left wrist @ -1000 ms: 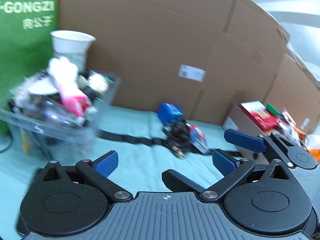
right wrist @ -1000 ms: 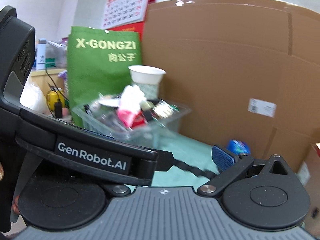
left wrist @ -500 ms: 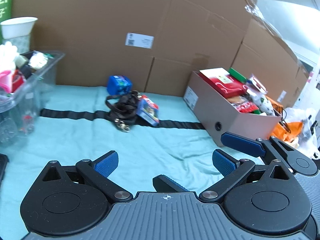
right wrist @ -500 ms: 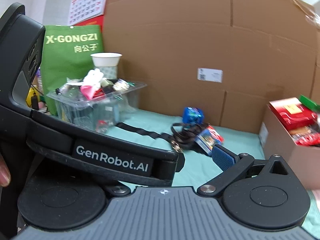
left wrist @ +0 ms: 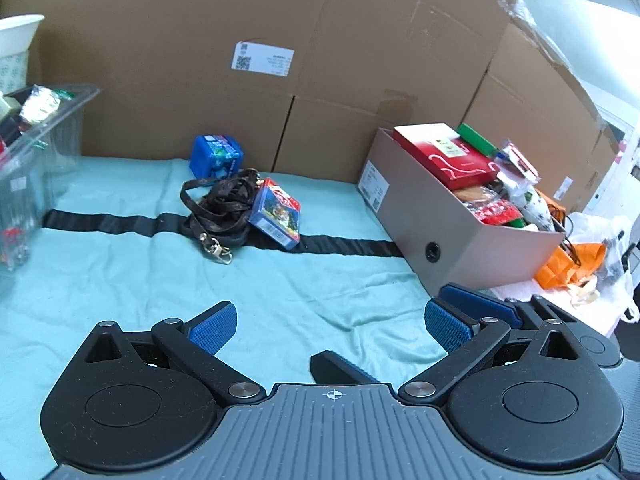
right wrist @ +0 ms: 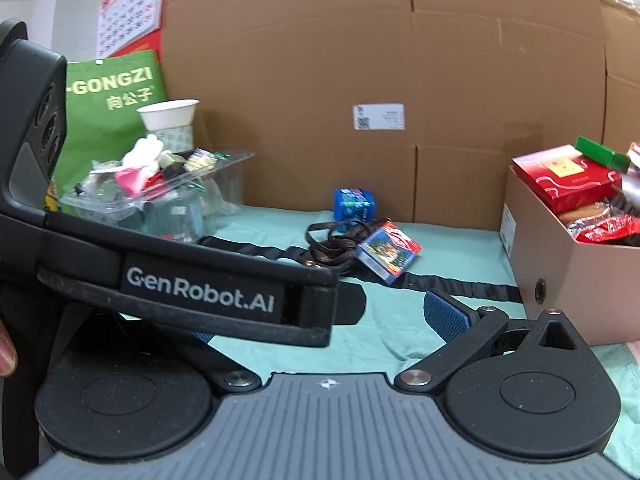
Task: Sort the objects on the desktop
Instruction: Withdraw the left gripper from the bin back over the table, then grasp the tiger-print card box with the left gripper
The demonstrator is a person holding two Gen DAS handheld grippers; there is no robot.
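Observation:
On the teal cloth [left wrist: 132, 280] lie a blue cube-shaped pack [left wrist: 216, 156], a coiled dark strap with a gold clasp [left wrist: 218, 216] and a blue card box [left wrist: 276, 212]. The same three show in the right wrist view: the pack [right wrist: 354, 204], the strap [right wrist: 332, 244], the card box [right wrist: 388, 256]. My left gripper [left wrist: 328, 326] is open and empty, low over the cloth in front of them. My right gripper [right wrist: 320, 320] is open and empty; its fingers [left wrist: 476, 308] show beside the left one, whose body [right wrist: 192, 292] hides its left finger.
A clear plastic bin [right wrist: 160, 196] full of small items stands at the left, with a paper cup [right wrist: 170, 114] and a green bag [right wrist: 108, 116] behind. A grey shoebox [left wrist: 452, 216] full of packets stands at the right. Cardboard walls [left wrist: 280, 40] close the back.
Both views have swung right, away from the clear bin, so that the loose items and the shoebox are now in front. Both grippers stayed open.

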